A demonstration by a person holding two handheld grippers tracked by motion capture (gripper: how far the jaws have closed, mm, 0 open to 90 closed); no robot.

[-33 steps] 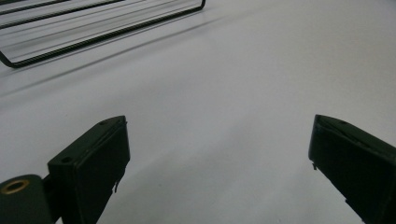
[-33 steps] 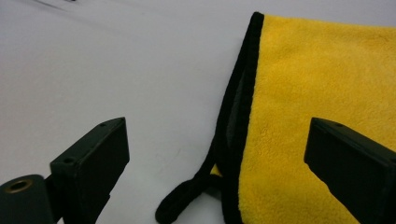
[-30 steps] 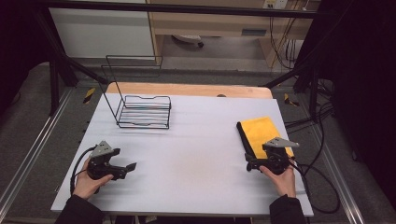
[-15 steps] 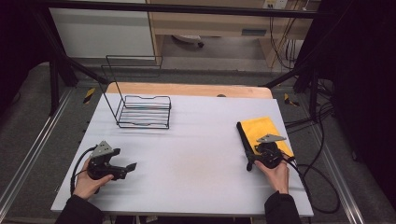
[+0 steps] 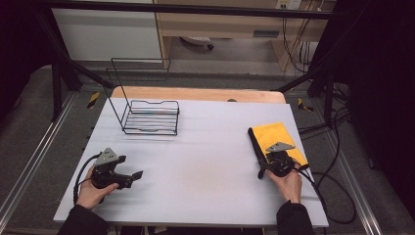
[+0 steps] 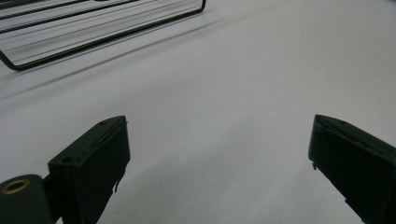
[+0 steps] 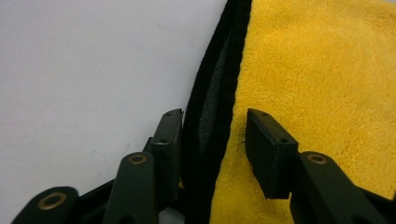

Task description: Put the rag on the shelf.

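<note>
A folded yellow cloth [image 5: 279, 139] with a black edge lies flat at the table's right side. My right gripper [image 5: 266, 165] sits over its near left corner. In the right gripper view its jaws [image 7: 212, 114] have just been closing, and the cloth's [image 7: 327, 70] black edge [image 7: 215, 93] runs between them. The left pad rests against that edge, while the right pad sits on the yellow pile with a gap still showing. My left gripper [image 5: 133, 176] rests near the front left of the table, its jaws [image 6: 219, 126] wide open over bare white surface.
A black wire rack [image 5: 149, 115] stands at the back left of the white table [image 5: 205, 156]; its base shows in the left gripper view [image 6: 93, 28]. A wooden strip [image 5: 195, 93] runs along the table's far edge. Cables trail off the right side.
The right gripper's jaws have narrowed around the cloth's black edge and the hand has edged slightly forward. The left gripper has not moved.
</note>
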